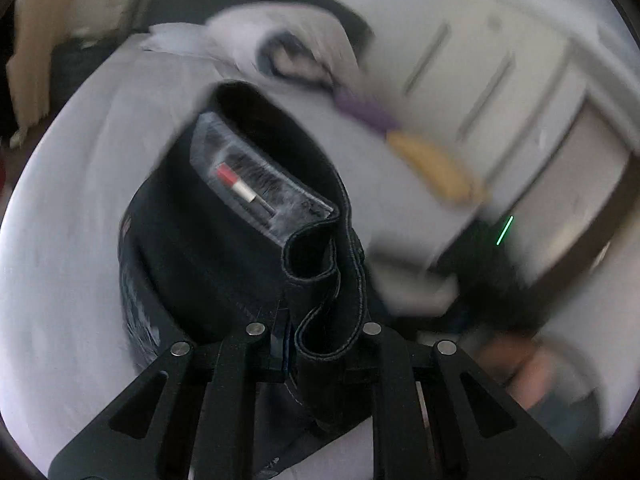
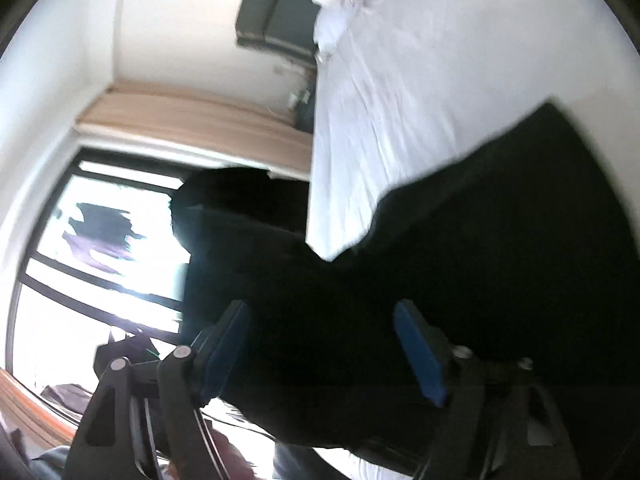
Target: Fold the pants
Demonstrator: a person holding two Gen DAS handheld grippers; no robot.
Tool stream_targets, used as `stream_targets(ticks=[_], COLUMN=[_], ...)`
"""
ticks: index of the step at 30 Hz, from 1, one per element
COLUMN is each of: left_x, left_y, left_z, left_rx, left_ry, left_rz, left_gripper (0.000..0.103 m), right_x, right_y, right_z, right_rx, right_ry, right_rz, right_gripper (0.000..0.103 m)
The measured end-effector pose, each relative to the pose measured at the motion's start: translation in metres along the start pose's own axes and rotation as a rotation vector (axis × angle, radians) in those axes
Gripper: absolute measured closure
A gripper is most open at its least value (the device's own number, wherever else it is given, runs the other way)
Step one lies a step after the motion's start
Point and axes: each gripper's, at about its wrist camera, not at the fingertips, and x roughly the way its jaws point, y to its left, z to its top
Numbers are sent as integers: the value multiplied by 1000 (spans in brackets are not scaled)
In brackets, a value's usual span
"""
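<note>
- White sheet [image 1: 72,240] covers the bed [image 2: 420,112], the largest thing in both views, and fills the frame from nine to twelve o'clock in the left wrist view.
- Dark pants [image 1: 224,248] lie bunched on that sheet; in the left wrist view their bulk runs from the tongs up toward eleven o'clock, the label side showing, and the seamed waistband edge [image 1: 340,280] drops at six o'clock into the jaws.
- The left gripper [image 1: 316,360] is narrow and clamped on that edge, so it is the hand that has the cloth.
- In the right wrist view the pants [image 2: 480,240] spread from centre out to three o'clock, long axis slanting toward one o'clock.
- The right gripper [image 2: 324,356] stands wide, its blue pads [image 2: 420,356] either side of dark fabric without pressing it; I judge it must close there before any fold.
</note>
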Motion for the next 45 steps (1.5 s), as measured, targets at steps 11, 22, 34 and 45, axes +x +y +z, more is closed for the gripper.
stream_targets(ticks=[11,22,34,45], left_x=[46,78,124,178], left_y=[-55,-85,-148,-172], left_z=[-45,-55,-47,-63], left_rx=[251,335,492,551], left_ry=[129,155,144,204], left_rz=[94,141,138,166], left_gripper=[90,90,89,88], right_x=[-2,23,-29,-39], right_y=[-9,6,-2,-62], right_z=[-7,-7,22,27], right_rx=[-39,-209,-248,-153], right_ry=[139,254,212,190], right_rz=[-108,-305,-343,-341], right_gripper=[21,81,87,88])
